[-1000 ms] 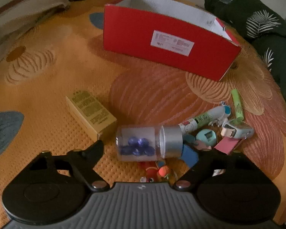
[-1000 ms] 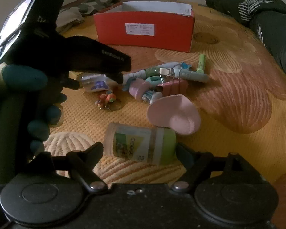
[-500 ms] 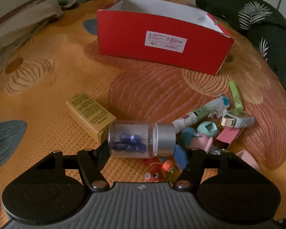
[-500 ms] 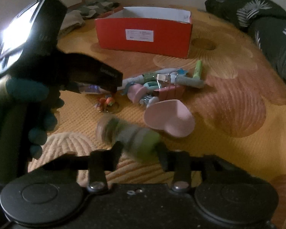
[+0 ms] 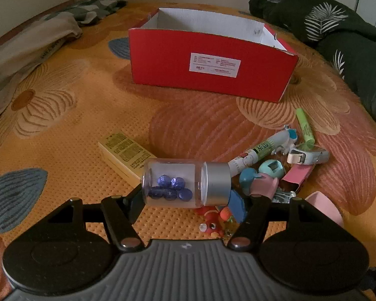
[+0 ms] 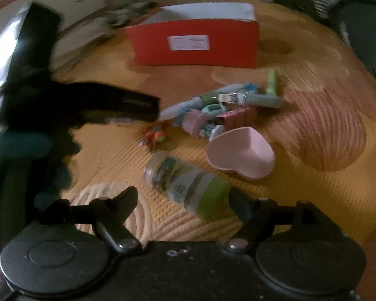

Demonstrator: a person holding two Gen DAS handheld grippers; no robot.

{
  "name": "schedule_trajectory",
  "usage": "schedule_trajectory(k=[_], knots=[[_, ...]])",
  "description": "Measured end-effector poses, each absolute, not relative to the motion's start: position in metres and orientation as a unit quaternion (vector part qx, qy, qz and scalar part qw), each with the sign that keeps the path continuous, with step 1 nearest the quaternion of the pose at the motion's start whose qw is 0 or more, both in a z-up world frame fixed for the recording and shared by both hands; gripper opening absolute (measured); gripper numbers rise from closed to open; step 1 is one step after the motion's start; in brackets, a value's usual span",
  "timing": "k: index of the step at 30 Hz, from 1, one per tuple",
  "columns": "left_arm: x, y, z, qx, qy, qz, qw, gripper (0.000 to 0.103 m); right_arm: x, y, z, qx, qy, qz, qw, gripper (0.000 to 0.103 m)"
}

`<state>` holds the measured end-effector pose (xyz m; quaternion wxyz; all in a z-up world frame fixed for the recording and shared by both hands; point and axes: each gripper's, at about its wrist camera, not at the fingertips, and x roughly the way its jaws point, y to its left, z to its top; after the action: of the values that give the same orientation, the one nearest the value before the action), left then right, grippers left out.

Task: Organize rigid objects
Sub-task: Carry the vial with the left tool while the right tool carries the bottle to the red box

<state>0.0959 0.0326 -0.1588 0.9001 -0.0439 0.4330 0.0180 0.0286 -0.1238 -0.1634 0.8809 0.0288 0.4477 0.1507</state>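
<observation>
My left gripper (image 5: 186,198) is shut on a clear jar with a silver lid and blue beads (image 5: 185,181), held sideways above the bedspread. The open red box (image 5: 208,57) stands ahead of it. In the blurred right wrist view, my right gripper (image 6: 183,198) is open; a green-lidded jar (image 6: 188,183) lies tilted between its fingers, its lid against the right finger. The red box (image 6: 195,42) stands farther back. The left gripper's body (image 6: 87,102) shows dark at the left.
A yellow carton (image 5: 126,154) lies left of a pile of small items (image 5: 275,160): a green marker, a glue stick, clips, toys. A pink heart-shaped dish (image 6: 240,153) lies by the green-lidded jar. Dark pillows (image 5: 338,30) lie at the right, folded cloth (image 5: 37,42) at the left.
My left gripper closed on the bead jar and lifted it toward the red box. My right gripper closed toward the green-lidded jar, then opened; the jar now lies tilted and the view moves.
</observation>
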Motion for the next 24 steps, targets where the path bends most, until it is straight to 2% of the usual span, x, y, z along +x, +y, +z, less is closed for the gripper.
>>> schedule_trajectory(k=[3,8,11,13,24], knots=[[0.096,0.033,-0.157,-0.043,0.429,0.017,0.902,0.068,0.04,-0.116,-0.168,0.061,0.461,0.116,0.878,0.091],[0.097,0.036,-0.156,-0.037,0.425,0.019,0.904,0.068,0.045,-0.106,-0.172,0.061,0.456,0.087,0.884,0.094],[0.098,0.039,-0.157,-0.039,0.424,0.018,0.904,0.068,0.05,-0.105,-0.176,0.063,0.461,0.077,0.882,0.093],[0.097,0.039,-0.157,-0.037,0.423,0.017,0.905,0.068,0.05,-0.105,-0.179,0.062,0.466,0.071,0.88,0.087],[0.094,0.041,-0.156,-0.03,0.42,0.011,0.907,0.068,0.04,-0.114,-0.167,0.038,0.445,0.096,0.889,0.086]])
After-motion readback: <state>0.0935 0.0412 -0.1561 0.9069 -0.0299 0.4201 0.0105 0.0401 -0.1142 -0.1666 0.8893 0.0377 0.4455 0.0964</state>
